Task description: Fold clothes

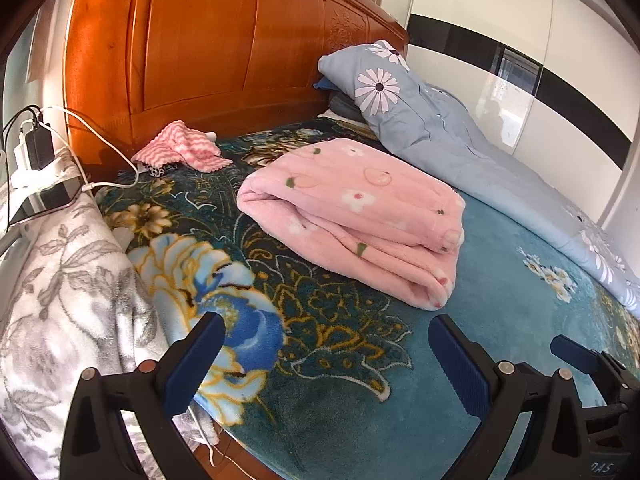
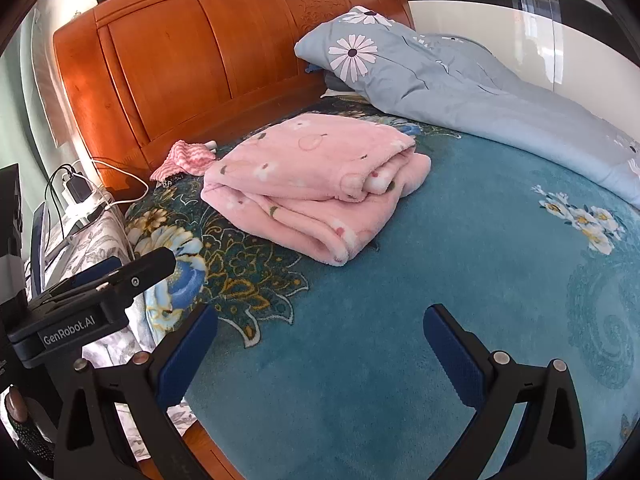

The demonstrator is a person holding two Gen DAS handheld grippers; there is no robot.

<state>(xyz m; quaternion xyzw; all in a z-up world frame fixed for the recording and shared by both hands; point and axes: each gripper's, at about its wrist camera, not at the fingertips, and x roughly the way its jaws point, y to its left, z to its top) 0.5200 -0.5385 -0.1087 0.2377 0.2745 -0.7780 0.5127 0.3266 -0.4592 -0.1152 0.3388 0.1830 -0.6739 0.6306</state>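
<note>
Both the left gripper [image 1: 326, 354] and right gripper [image 2: 320, 344] hang wide open and empty over the teal floral bedspread [image 2: 380, 360]; the folded pink fleece garment [image 2: 316, 188] lies at twelve o'clock, so any further fold arguably needs both corners pinched evenly.

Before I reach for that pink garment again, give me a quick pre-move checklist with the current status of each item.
1. Left claw open and empty: ok.
2. Right claw open and empty: ok.
3. Pink garment folded into a stack on the bed cover: ok, though the bottom layer sticks out unevenly.
4. Path from both claws to the garment free of objects: ok.
5. Striped cloth and grey quilt apart from the garment: ok.
6. White cable near the bed edge, away from the claws: ok.
</note>
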